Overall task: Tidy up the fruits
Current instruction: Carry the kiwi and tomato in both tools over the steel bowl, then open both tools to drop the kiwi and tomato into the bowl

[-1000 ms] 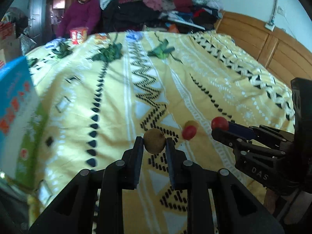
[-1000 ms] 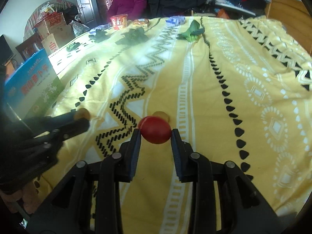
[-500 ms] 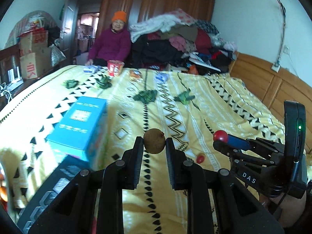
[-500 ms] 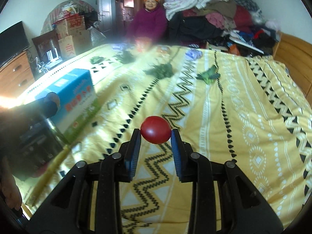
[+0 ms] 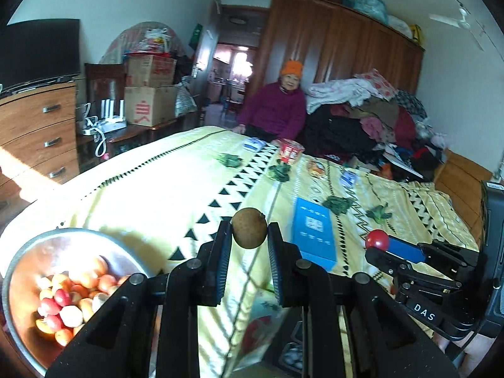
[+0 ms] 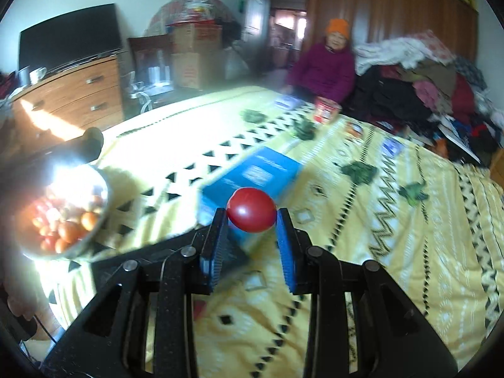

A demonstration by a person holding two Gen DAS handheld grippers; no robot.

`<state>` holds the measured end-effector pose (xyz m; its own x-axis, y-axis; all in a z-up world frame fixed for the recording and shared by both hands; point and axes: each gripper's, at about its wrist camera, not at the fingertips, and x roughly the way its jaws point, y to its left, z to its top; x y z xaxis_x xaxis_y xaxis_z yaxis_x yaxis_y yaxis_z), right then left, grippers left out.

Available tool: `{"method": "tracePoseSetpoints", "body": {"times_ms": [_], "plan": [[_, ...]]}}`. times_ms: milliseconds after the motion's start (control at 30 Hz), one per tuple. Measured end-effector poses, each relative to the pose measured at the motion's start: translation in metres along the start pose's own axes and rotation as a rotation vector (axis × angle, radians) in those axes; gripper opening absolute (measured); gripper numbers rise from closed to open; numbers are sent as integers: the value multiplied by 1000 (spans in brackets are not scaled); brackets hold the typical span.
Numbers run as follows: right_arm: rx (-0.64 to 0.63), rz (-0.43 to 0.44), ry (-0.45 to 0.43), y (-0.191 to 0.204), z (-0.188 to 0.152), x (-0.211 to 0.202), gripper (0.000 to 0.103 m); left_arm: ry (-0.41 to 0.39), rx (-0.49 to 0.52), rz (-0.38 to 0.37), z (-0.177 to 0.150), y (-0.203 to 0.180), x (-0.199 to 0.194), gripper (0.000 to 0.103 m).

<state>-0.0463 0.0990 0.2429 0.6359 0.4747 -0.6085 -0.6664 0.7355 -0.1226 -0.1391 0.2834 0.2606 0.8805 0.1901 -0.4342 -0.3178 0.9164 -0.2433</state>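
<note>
My left gripper (image 5: 249, 236) is shut on a small brown fruit (image 5: 249, 231) and holds it in the air above the bed. My right gripper (image 6: 251, 217) is shut on a red fruit (image 6: 251, 209); it also shows in the left wrist view (image 5: 377, 240) at the right. A metal bowl (image 5: 19, 264) with several red, orange and yellow fruits sits at the lower left, at the bed's near corner. It also shows in the right wrist view (image 6: 102, 217), to the left and below the right gripper.
A blue box (image 5: 312, 233) lies on the yellow patterned bedspread (image 5: 163, 189) just beyond the grippers. Green leafy bundles (image 5: 337, 203), small packets and a red cup (image 5: 289, 152) lie farther back. A person in purple (image 5: 277, 110) sits behind the bed. A wooden dresser (image 5: 37, 135) stands at left.
Both grippers have lifted from the bedspread and swung left with their fruits still held. The fruit bowl has come into view at the lower left.
</note>
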Motion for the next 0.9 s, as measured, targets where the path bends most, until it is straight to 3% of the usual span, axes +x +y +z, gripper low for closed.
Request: {"method": "tracePoseSetpoints", "body": {"times_ms": [267, 467, 900], "plan": [[-140, 162, 8, 124, 31, 27, 32, -2, -134, 180, -13, 125, -23, 23], [-224, 248, 30, 193, 36, 43, 32, 24, -214, 253, -33, 185, -27, 23], [-225, 312, 128, 230, 33, 76, 32, 88, -261, 273, -61, 223, -14, 23]]}}
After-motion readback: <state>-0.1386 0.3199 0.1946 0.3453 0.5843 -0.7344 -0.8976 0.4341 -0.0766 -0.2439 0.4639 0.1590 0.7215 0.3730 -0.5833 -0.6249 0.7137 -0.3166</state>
